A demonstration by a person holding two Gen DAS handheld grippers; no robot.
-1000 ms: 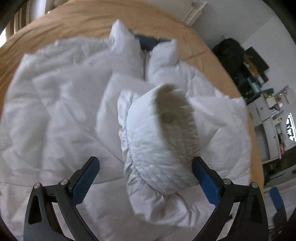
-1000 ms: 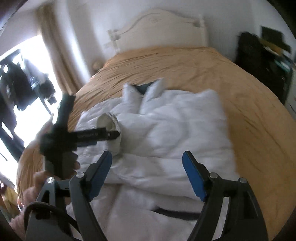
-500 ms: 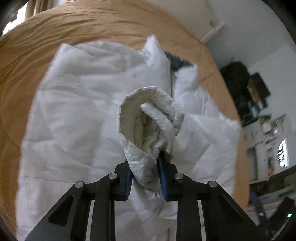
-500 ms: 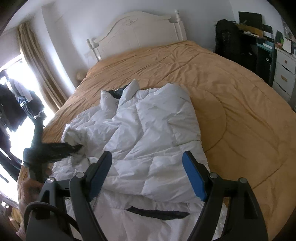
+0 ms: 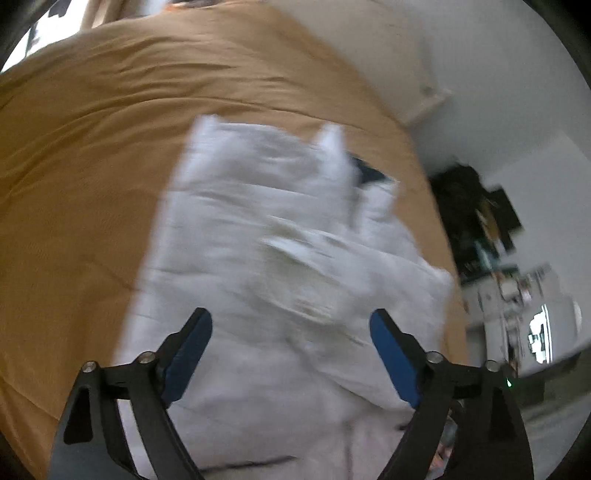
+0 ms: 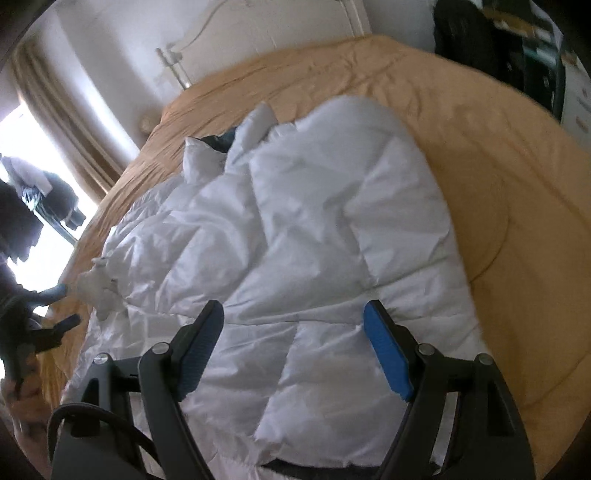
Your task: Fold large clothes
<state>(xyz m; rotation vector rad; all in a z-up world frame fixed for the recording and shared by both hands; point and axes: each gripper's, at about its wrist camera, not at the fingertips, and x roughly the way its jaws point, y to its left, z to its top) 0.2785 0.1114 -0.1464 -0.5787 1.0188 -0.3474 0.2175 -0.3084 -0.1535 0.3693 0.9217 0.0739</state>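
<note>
A white puffer jacket point(image 6: 295, 236) is spread over the tan bedspread point(image 6: 517, 192), its collar point(image 6: 221, 147) pointed toward the headboard point(image 6: 258, 33) at about 11 o'clock in the right wrist view. A dark lining is seen between the two collar points. One sleeve is laid across the body of the jacket, and its cuff point(image 6: 98, 291) is found at 9 o'clock, at the jacket's edge.

The right gripper point(image 6: 293, 347) is held above the lower part of the jacket with its blue-padded jaws spread wide; nothing is held between them. In the same view the left gripper point(image 6: 61, 304) is seen at 9 o'clock, beside the cuff; one of its fingers is just at the cuff, but contact cannot be confirmed.

In the left wrist view, which is blurred, the left gripper point(image 5: 291, 350) is shown with its jaws wide apart and nothing clamped, over the white jacket point(image 5: 258, 258). Dark furniture point(image 5: 476, 221) is placed against the wall at 3 o'clock.
</note>
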